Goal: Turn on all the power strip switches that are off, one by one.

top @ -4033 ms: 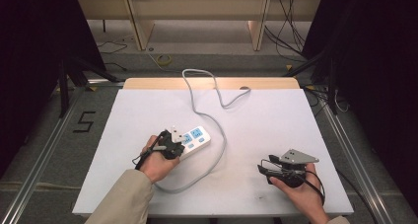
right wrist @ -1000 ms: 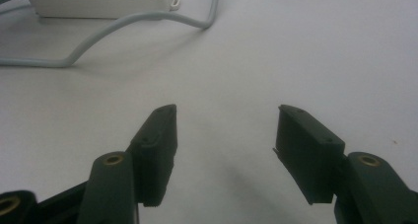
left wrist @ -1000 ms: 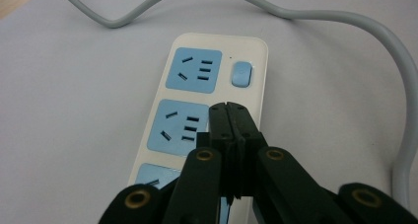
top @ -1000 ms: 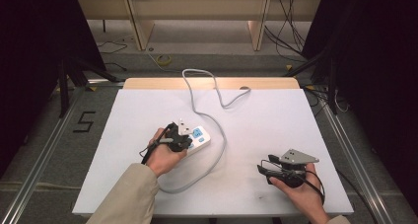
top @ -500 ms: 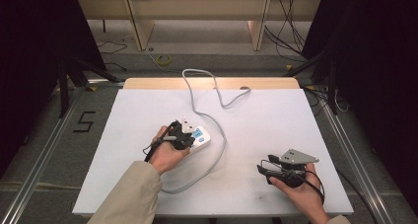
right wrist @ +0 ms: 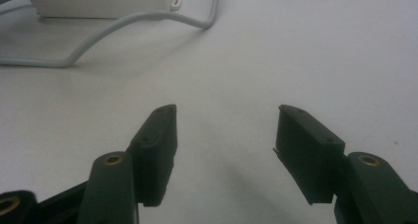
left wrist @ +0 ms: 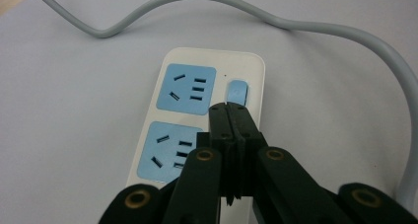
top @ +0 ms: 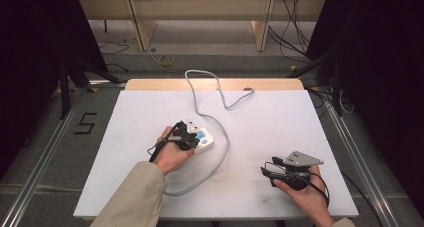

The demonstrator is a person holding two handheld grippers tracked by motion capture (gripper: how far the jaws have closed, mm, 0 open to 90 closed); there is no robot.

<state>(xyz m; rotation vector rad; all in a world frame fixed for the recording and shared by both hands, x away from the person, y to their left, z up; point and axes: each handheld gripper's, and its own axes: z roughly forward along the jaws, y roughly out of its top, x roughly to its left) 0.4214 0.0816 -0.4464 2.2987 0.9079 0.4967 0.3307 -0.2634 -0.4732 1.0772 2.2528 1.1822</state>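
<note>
Pressing the blue switch (left wrist: 238, 91) on the white power strip (left wrist: 197, 116) calls for the left gripper (left wrist: 229, 107), its jaws clenched together on nothing, to bear straight down with the closed tips centred on the button so they do not slide off toward the sockets (left wrist: 186, 89). The strip lies left of the table's (top: 280, 122) centre, its grey cord (top: 220, 137) looping toward the far edge; both sockets are empty. The right gripper (right wrist: 224, 135) rests near the front right corner, jaws spread and holding nothing.
</note>
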